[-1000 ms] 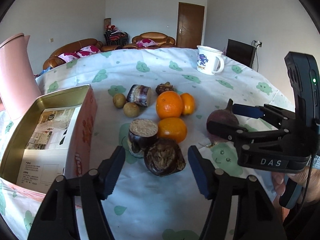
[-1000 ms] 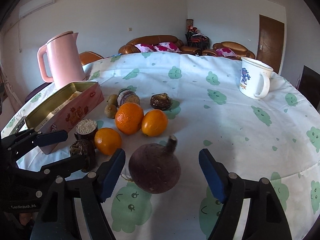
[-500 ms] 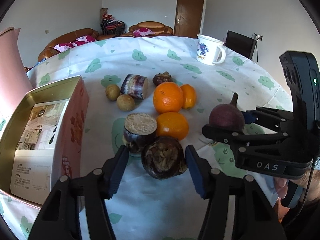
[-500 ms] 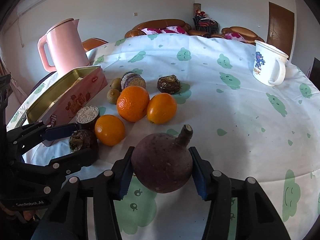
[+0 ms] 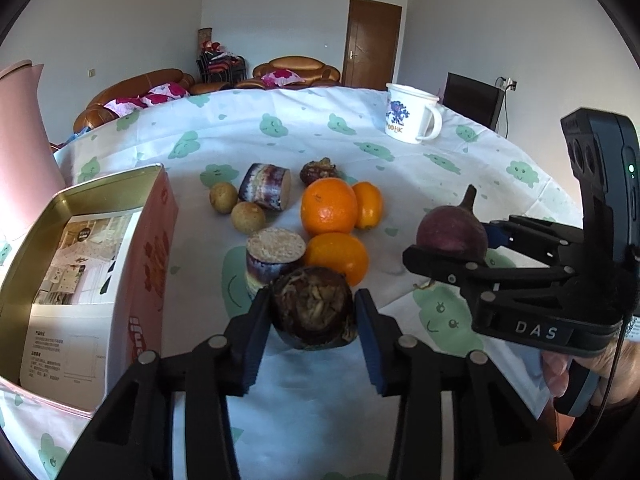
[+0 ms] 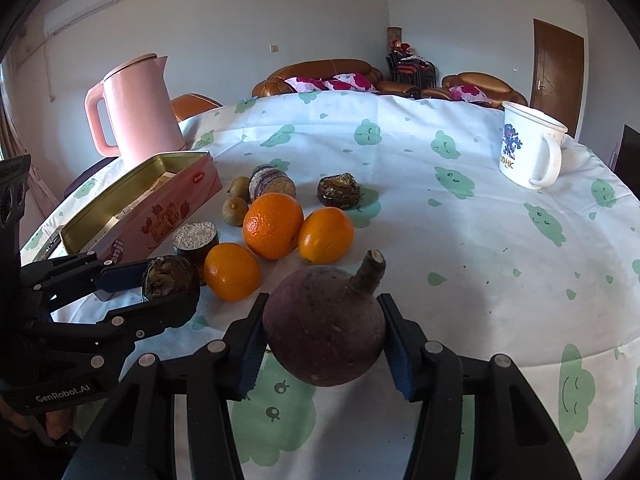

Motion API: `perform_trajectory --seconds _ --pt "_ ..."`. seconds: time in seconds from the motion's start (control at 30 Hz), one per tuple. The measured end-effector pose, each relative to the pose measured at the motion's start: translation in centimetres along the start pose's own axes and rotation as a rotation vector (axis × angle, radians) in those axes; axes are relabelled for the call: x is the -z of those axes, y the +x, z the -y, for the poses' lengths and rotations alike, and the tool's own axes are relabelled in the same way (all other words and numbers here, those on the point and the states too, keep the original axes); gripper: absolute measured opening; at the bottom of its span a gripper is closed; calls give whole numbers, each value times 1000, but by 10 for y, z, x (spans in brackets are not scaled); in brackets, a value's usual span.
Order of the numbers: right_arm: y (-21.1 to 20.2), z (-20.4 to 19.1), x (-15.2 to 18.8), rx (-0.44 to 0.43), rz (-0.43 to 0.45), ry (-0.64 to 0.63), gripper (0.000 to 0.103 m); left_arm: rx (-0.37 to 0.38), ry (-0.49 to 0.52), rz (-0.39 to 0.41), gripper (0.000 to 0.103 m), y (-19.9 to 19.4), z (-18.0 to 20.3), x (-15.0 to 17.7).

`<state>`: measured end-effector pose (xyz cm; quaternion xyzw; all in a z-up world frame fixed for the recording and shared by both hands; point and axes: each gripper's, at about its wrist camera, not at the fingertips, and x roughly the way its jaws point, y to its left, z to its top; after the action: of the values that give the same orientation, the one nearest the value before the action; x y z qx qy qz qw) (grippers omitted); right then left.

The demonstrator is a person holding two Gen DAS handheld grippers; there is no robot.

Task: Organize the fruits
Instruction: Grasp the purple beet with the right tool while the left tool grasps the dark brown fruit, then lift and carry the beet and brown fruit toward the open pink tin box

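Open tin [image 6: 120,208] left of the oranges [image 6: 273,225], mug [image 6: 528,148] far right.

A round purple-brown root with a stubby stem [image 6: 324,328] sits pinched between the fingers of the right tool [image 6: 323,340], stem tilted up and away. A dark, rough, fibrous corm [image 5: 313,307] is clamped the same way in the left tool [image 5: 312,320]. Beyond them on the worktop lie 3 oranges: the largest [image 6: 273,226] touches a smaller one [image 6: 326,235] on its right, and a 3rd [image 6: 232,271] lies nearer. 2 cut purple-skinned stubs are there, one upright with its pale cut face up [image 6: 195,238], one on its side [image 6: 272,186]. 2 small brown round fruits [image 6: 235,211] lie beside the latter. A 2nd dark corm [image 6: 339,192] lies farther back.
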<state>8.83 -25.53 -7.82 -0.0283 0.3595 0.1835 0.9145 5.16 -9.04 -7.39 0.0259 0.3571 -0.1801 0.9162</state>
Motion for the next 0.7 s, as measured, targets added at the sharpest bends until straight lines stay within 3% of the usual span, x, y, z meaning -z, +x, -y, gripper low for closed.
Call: perform_trajectory --seconds 0.7 --pt "-23 -5 5 -15 150 -32 54 -53 21 166 43 -24 3 3"
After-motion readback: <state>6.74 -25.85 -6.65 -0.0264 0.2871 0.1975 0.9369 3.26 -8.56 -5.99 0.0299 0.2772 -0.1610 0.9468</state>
